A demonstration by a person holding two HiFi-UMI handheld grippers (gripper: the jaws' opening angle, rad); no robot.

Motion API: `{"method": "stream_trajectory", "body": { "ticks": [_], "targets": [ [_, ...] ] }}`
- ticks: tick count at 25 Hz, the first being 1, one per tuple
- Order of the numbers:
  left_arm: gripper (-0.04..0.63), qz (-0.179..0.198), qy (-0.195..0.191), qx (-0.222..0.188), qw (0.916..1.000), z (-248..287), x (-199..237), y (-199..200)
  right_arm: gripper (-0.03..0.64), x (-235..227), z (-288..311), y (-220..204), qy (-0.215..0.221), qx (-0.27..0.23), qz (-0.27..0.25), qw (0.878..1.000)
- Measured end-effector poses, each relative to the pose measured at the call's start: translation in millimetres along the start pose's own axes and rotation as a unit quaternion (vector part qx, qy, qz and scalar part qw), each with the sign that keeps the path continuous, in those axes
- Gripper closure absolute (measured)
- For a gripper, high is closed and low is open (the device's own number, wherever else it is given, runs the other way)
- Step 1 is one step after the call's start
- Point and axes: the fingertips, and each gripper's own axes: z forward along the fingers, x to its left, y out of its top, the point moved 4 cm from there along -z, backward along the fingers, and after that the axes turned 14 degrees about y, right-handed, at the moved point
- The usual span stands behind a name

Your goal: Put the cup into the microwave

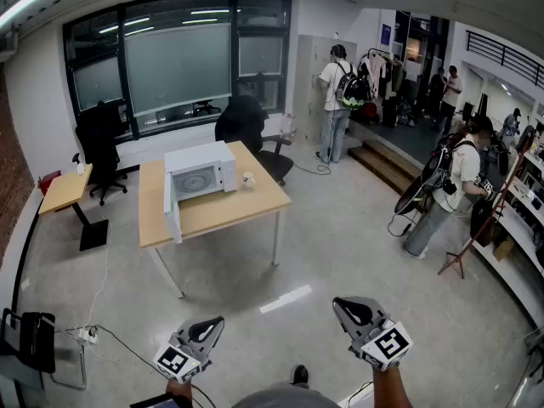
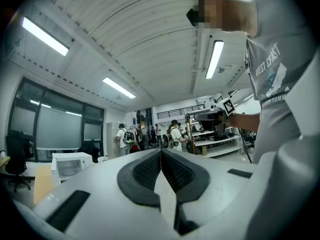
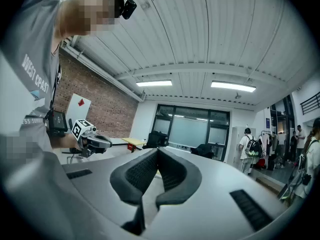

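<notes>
A white microwave (image 1: 200, 172) stands on a wooden table (image 1: 246, 206) across the room, its door (image 1: 172, 215) swung open toward me. A small pale cup (image 1: 247, 178) sits on the table just right of the microwave. Both grippers are held low in front of me, far from the table. My left gripper (image 1: 214, 323) is shut with nothing between its pads (image 2: 145, 171); its view shows the microwave (image 2: 70, 165) at the left. My right gripper (image 1: 340, 304) is also shut and empty, pads (image 3: 170, 171) meeting at the tip. Each gripper view catches the other gripper off to its side.
A black office chair (image 1: 246, 121) stands behind the table, another (image 1: 100, 147) by the window near a small desk (image 1: 64, 189). Several people stand at the right, by a locker (image 1: 336, 100) and shelving (image 1: 523, 202). Cables and a power strip (image 1: 85, 336) lie on the floor at left.
</notes>
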Motion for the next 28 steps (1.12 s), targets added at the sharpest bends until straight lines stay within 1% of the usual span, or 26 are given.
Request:
{"method": "stream_trajectory", "body": {
  "ticks": [9,14,19,28],
  "targets": [
    [0.574,-0.002,0.0,0.001,1.0,6.6,-2.0,4.2,0.598,-8.0,-1.9,0.1,0.0,-0.001,-0.002,1.0],
    [0.575,-0.004,0.001,0.003,1.0,6.9,1.4,-0.3,0.598,-9.1,1.7,-1.0,0.003,0.0,-0.002,1.0],
    [0.575,-0.006,0.003,0.004,1.0,7.6,0.9,-3.0,0.597,-9.0,3.8,-0.3,0.016,-0.015,0.013,1.0],
    [0.575,-0.008,0.005,0.012,0.9999,11.6,0.8,-6.6,0.597,-17.4,3.9,-7.6,0.01,-0.014,0.027,0.999]
  ]
}}
